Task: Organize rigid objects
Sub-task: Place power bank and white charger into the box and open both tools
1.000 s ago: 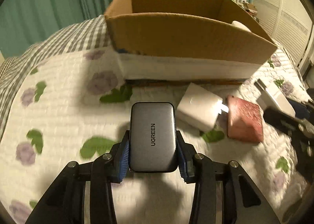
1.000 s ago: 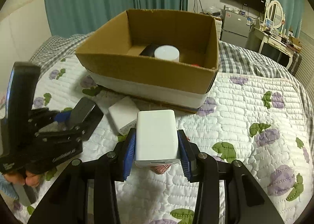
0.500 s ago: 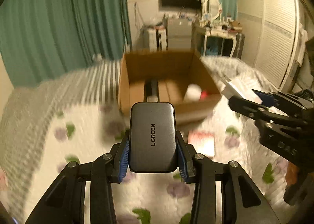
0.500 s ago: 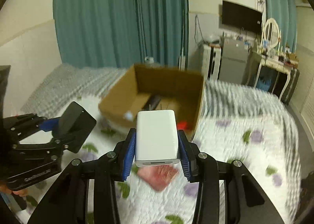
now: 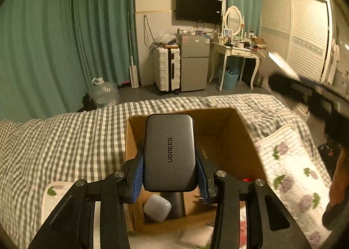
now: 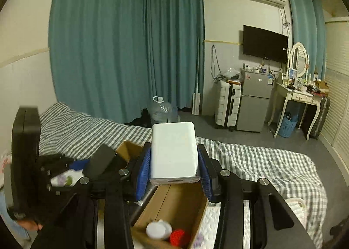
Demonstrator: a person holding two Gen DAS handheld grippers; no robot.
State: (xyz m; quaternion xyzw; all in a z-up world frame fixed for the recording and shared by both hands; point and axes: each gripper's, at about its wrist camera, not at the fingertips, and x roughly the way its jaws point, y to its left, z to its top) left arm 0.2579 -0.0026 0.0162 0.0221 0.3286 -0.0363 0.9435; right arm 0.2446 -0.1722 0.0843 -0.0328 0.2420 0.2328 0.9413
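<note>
Now lifted well clear of the quilt and carried over the cardboard box (image 5: 220, 137): grey charger (image 5: 170, 153) pinched in left gripper (image 5: 170, 172), white charger (image 6: 173, 153) pinched in right gripper (image 6: 173, 174) (both above the opening). Release probably next.

Left wrist view: the charger (image 5: 170, 153) sits between the left gripper (image 5: 170, 172) pads, over the open box (image 5: 226, 139). The box stands on the bed (image 5: 65, 139). In the box, below the charger, lies a small case (image 5: 157, 207). The right gripper (image 5: 305, 91) is at the right edge, above the bed.

Right wrist view: the adapter (image 6: 174, 153) sits between the right gripper (image 6: 174, 174) pads, above the box (image 6: 174, 209). A jar (image 6: 157, 229) and a ball (image 6: 180, 237) lie side by side in the box, ball on the right. The left gripper (image 6: 87, 166) is to the left, its charger (image 6: 99, 161) over the box's left rim. Beyond the bed, against the far wall, a suitcase (image 6: 228, 104) stands left of a fridge (image 6: 254, 100), with a dresser (image 6: 298, 96) further right.
</note>
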